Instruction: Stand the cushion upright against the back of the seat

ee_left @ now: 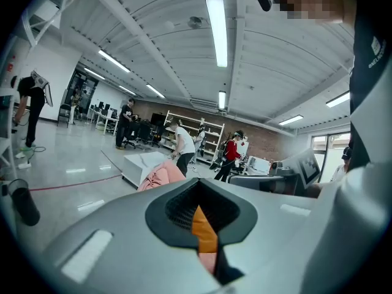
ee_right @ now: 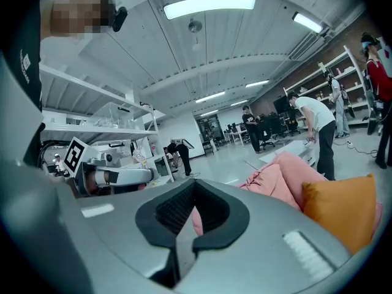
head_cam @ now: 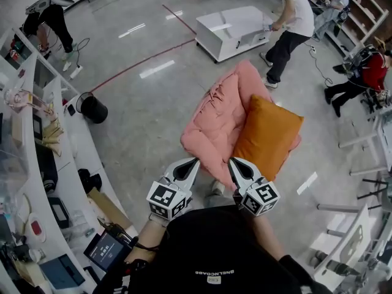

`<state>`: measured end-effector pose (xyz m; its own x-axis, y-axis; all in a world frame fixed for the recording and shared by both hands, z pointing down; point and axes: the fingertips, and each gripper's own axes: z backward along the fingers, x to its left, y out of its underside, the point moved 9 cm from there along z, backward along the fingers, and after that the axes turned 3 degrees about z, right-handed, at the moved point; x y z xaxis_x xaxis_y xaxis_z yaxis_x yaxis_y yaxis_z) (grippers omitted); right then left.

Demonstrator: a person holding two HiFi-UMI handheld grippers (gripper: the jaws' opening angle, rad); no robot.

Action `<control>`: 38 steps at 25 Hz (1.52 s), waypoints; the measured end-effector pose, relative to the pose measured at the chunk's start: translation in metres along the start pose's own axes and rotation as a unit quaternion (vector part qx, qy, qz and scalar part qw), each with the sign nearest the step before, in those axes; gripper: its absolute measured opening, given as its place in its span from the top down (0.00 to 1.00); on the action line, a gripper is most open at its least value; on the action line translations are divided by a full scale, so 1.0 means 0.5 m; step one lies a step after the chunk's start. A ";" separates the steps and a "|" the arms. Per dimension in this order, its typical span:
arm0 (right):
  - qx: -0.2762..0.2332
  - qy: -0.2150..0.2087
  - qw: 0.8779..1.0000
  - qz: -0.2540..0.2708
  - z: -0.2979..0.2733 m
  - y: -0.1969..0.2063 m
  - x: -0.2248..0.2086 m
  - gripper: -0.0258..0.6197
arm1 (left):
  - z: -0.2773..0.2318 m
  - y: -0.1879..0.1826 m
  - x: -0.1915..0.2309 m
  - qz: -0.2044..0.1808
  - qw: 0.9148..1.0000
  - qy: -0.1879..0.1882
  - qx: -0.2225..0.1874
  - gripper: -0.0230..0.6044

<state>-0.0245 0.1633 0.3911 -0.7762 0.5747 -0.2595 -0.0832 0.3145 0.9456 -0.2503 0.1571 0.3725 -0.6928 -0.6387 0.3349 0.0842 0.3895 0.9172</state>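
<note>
With left gripper (head_cam: pixel 193 163) and right gripper (head_cam: pixel 234 163) both closed on nothing, open wide, pinch opposite cushion (head_cam: pixel 267 137) edges, then tip it against the back of the seat (head_cam: pixel 214 116).

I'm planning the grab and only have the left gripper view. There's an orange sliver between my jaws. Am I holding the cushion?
Observer: No. In the head view the left gripper is shut and empty, short of the pink seat. What you see is the orange cushion beyond it.
Operator: Where is it on the seat?
Observer: It lies on the half of the seat nearer the right gripper, covering much of that side.
Operator: What's that gripper doing?
Observer: It is shut and empty too, beside the left one, and its tips point at the cushion's near end without touching it.
</note>
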 end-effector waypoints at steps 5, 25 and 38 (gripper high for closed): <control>-0.005 -0.005 1.000 -0.009 -0.012 -0.012 -0.060 0.95 | -0.057 -0.010 -0.003 -0.002 1.000 -0.008 0.014 0.93; 0.008 0.069 0.994 -0.087 0.068 0.015 -0.454 0.95 | -0.319 -0.037 -0.088 -0.022 0.997 -0.043 0.062 0.94; 0.078 0.139 0.976 -0.145 0.047 0.094 -0.627 0.73 | -0.336 -0.028 -0.056 -0.006 0.995 -0.055 0.083 0.94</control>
<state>0.2296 0.0159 0.5124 -0.8754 0.2235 -0.4287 -0.2459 0.5576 0.7929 -0.1120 0.0580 0.3866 -0.7681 -0.5713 0.2892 -0.0381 0.4917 0.8700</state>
